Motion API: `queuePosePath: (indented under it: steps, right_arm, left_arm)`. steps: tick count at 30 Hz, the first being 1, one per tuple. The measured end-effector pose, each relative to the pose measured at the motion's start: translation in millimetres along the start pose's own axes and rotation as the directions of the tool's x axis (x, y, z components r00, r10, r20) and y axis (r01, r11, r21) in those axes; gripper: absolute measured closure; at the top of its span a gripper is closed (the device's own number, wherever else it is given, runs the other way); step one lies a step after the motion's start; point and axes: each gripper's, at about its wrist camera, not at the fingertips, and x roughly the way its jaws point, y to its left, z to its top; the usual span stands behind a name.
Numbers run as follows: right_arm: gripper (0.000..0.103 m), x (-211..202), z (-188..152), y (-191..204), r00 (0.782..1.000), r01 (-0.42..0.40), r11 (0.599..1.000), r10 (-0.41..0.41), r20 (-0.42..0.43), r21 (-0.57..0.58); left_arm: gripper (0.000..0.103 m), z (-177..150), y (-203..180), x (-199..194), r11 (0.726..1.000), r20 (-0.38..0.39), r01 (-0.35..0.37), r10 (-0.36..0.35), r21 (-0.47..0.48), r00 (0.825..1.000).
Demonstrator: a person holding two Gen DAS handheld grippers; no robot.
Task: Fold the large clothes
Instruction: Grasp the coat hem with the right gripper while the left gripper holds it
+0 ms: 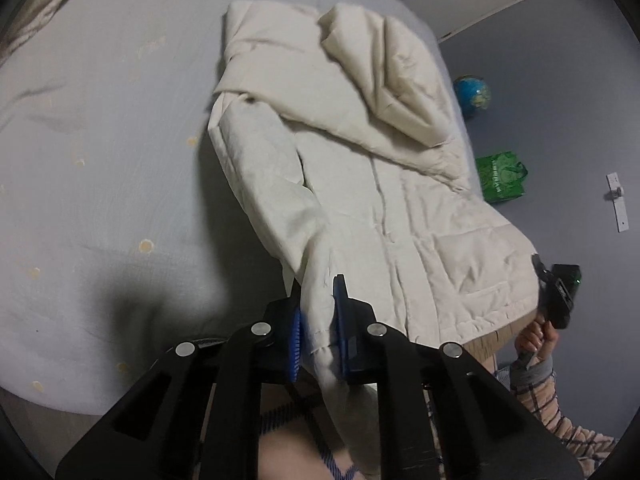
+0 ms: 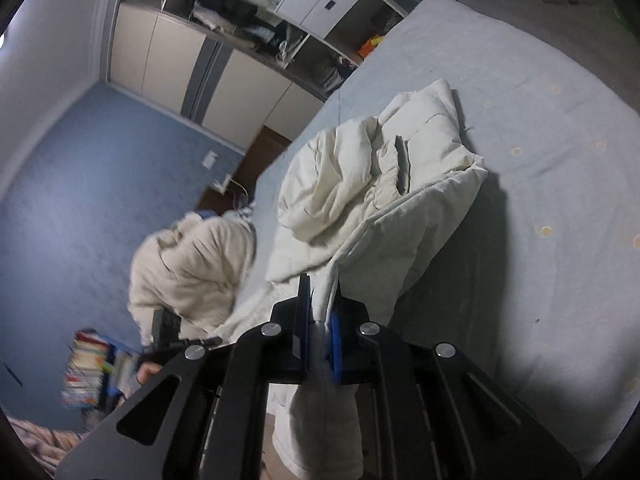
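A pale grey-blue bedsheet (image 1: 100,140) covers a wide bed in a bedroom with blue walls and open wardrobe shelves (image 2: 248,28) beyond its far end. Along the bed's near edge lies the large cream-white padded jacket (image 1: 380,168), its sleeves folded in over the body and its hood end bunched at the far side. The left gripper (image 1: 318,330) is clenched on one corner of the jacket's near hem, the cloth pinched between its blue pads, and the right gripper (image 2: 320,330) is clamped on the opposite corner of that hem; both corners hang lifted off the sheet. The step in hand looks like the lengthwise fold, bottom hem toward collar. The next move probably calls for carrying both corners up and forward together, level with each other, then laying the hem over the bunched sleeves without dragging them out.
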Motion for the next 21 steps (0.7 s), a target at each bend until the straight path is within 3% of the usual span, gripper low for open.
queuePosePath:
  steps: [6, 9, 12, 21]
  right_arm:
    - [0.096, 2, -13, -16, 0.995, 0.073, 0.997, -0.073, -0.07, -0.009]
    - [0.096, 1, -22, -26, 0.986, 0.121, 0.993, -0.122, -0.114, -0.016]
    - [0.093, -1, -28, -40, 0.972, 0.161, 0.987, -0.158, -0.172, 0.001]
    - [0.08, -7, -45, -49, 0.932, 0.218, 0.974, -0.227, -0.283, -0.061]
  left_arm:
    - [0.087, -22, 16, 16, 0.997, -0.066, -0.075, 0.075, -0.003, 0.995]
    - [0.085, -31, 28, 18, 0.998, -0.076, -0.059, 0.056, -0.033, 0.996]
    - [0.076, -37, 31, 18, 0.998, -0.077, -0.042, 0.038, -0.045, 0.996]
    - [0.075, -39, 18, 16, 0.999, -0.097, -0.051, 0.051, 0.005, 0.994]
